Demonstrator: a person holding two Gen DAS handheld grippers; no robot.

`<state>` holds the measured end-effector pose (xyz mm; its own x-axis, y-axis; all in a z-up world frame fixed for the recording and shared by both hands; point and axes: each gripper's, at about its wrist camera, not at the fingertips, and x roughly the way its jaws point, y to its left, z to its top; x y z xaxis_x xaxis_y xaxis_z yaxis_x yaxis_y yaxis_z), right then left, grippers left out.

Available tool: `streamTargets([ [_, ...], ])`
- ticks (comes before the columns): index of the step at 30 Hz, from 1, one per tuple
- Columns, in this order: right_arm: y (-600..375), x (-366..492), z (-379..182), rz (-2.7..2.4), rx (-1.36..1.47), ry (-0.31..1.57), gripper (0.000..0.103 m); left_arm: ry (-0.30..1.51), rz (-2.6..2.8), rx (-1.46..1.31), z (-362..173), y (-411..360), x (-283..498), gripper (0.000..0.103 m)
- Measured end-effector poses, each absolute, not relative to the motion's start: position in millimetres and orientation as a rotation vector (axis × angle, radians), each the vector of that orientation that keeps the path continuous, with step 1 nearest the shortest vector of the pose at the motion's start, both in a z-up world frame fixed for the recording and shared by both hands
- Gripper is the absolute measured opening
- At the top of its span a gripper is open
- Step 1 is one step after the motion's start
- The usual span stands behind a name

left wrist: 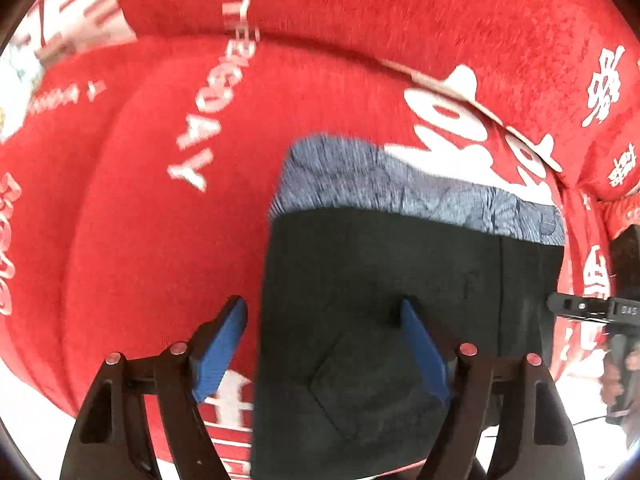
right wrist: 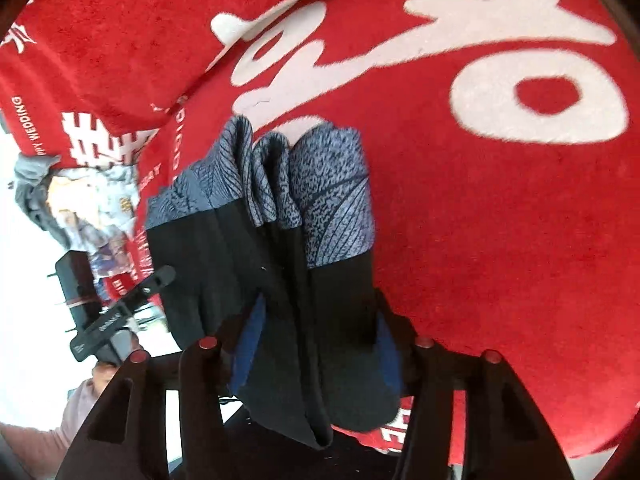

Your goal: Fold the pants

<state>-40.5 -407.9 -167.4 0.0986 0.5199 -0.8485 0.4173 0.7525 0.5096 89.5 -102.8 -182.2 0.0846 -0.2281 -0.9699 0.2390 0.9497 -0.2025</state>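
A red cloth [left wrist: 160, 220] printed with large white letters and characters fills both views; it covers a soft, rounded surface, and we cannot tell what lies under it. A seam or fold of the same cloth runs across the upper part of each view.

On the cloth lie the pants [left wrist: 400, 300], black over most of their length with a band of grey-blue patterned fabric [left wrist: 400, 184] at the far end. From the left wrist camera they look flat and rectangular, with a diamond-shaped stitched outline in the black part. From the right wrist camera the pants [right wrist: 332, 320] are bunched into several upright folds, and the grey-blue band [right wrist: 328, 176] stands in ridges at the far end.

The left gripper [left wrist: 324, 316] points steeply down, and its blue-padded fingers [left wrist: 224, 344] stand apart. One pad is over the red cloth beside the pants' edge, the other over the black fabric; neither presses on anything.

The right gripper [right wrist: 316, 340] has its blue-padded fingers [right wrist: 250, 344] on either side of the bunched black fabric, which fills the gap and hangs down between them, so they are clamped on the pants.

At the left edge of the right wrist view we see a sleeve [right wrist: 60, 420], the other gripper's body and a heap of other clothes [right wrist: 80, 200].
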Motion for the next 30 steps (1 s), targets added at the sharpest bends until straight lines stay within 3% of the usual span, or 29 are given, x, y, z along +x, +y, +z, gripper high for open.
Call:
streamTargets([
  [2, -412.0, -43.3, -153.5, 0.03, 0.731, 1.512, 0.057, 1.416, -0.363, 0.019, -168.9, -101.1, 89.8, 0.08],
  [3, -420.9, -47.4, -148.5, 0.014, 0.719, 1.503, 0.051, 1.404, -0.38, 0.013, -160.6, -99.8, 90.8, 0.08],
  [4, -423.7, -50.5, -141.5, 0.008, 0.715, 1.483, 0.035, 1.396, -0.394, 0.008, -155.4, -102.8, 92.3, 0.08],
  [6, -419.9, -50.1, -125.0, 0.025, 0.711, 1.43, 0.021, 1.373, -0.44, -0.004, -143.1, -113.1, 94.3, 0.08],
  [10, -392.3, -33.2, -111.6, 0.095, 0.627, 1.384, 0.018, 1.357, -0.5, 0.039, -144.0, -141.9, 95.2, 0.08],
  [14, -369.9, -20.4, -136.1, 0.091, 0.523, 1.443, 0.017, 1.387, -0.455, 0.054, -177.8, -152.4, 97.5, 0.08],
  [18, -371.6, -16.3, -147.8, 0.06, 0.524, 1.429, 0.009, 1.39, -0.424, 0.078, -189.4, -149.7, 99.9, 0.08],
  [26, -382.8, -26.7, -133.4, 0.007, 0.567, 1.443, 0.016, 1.418, -0.39, 0.135, -172.0, -146.4, 82.9, 0.08],
  [29, -387.0, -39.8, -126.8, -0.034, 0.593, 1.46, 0.027, 1.427, -0.361, 0.149, -165.5, -143.2, 72.0, 0.08],
  [30, -387.3, -44.3, -124.3, -0.046, 0.598, 1.464, 0.036, 1.432, -0.357, 0.145, -161.8, -141.7, 67.7, 0.08],
])
